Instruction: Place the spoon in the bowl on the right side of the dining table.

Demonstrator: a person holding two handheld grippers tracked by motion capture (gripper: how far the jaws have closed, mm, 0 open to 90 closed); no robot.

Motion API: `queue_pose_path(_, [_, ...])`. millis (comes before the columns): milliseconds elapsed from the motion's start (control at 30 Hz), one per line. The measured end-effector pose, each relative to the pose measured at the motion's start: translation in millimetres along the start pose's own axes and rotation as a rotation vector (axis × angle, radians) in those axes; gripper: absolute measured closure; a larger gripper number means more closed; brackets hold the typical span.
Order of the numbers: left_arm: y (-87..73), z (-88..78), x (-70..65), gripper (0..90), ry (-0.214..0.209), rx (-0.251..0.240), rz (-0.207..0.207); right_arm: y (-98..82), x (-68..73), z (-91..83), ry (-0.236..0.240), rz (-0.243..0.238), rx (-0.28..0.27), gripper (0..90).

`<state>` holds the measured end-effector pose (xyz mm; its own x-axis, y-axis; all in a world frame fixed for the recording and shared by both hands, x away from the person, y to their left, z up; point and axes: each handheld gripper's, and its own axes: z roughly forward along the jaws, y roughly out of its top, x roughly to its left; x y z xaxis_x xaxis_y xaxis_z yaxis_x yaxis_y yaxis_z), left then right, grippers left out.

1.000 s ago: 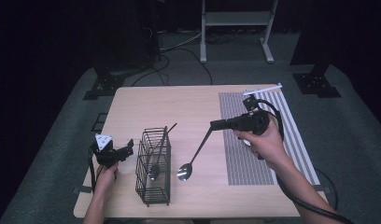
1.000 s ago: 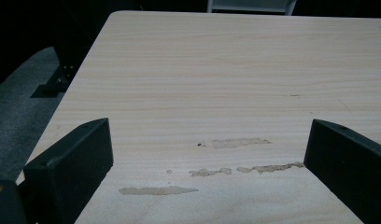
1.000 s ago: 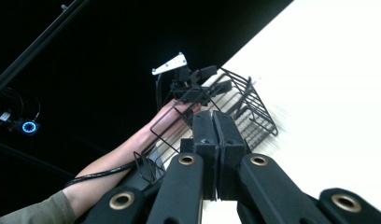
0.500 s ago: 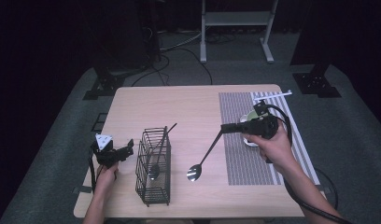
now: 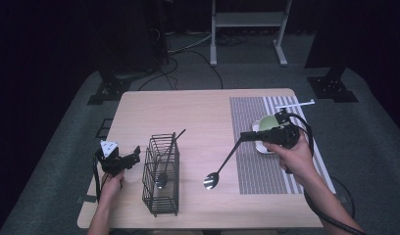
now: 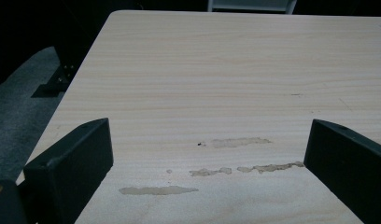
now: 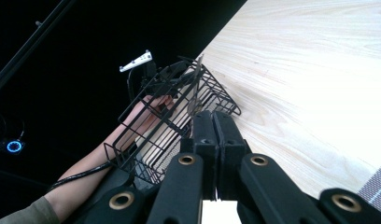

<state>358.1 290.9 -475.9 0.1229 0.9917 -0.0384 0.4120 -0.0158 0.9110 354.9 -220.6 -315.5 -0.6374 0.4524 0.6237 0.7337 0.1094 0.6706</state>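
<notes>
Now the right hand-held gripper (image 5: 243, 136) is clamped on a spoon (image 5: 222, 164) by its handle end, over the table's (image 5: 188, 112) middle, the bowl hanging low toward the near edge. Beside it, left, stands a wire basket (image 5: 161, 176) near the front edge; bare wood lies behind. Since earlier, the spoon has moved right and down. The left hand-held gripper (image 5: 134, 156) gapes wide at the front-left corner.

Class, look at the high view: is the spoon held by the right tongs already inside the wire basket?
No: the spoon hangs over bare table, apart from the wire basket.
</notes>
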Motion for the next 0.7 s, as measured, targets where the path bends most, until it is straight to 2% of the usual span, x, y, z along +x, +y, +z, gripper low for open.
queue_pose_path(700, [0.0, 0.1, 0.1, 0.4, 0.000, 0.001, 0.000, -9.5, -15.8, -14.1, -0.030, 0.034, -0.021, 88.6])
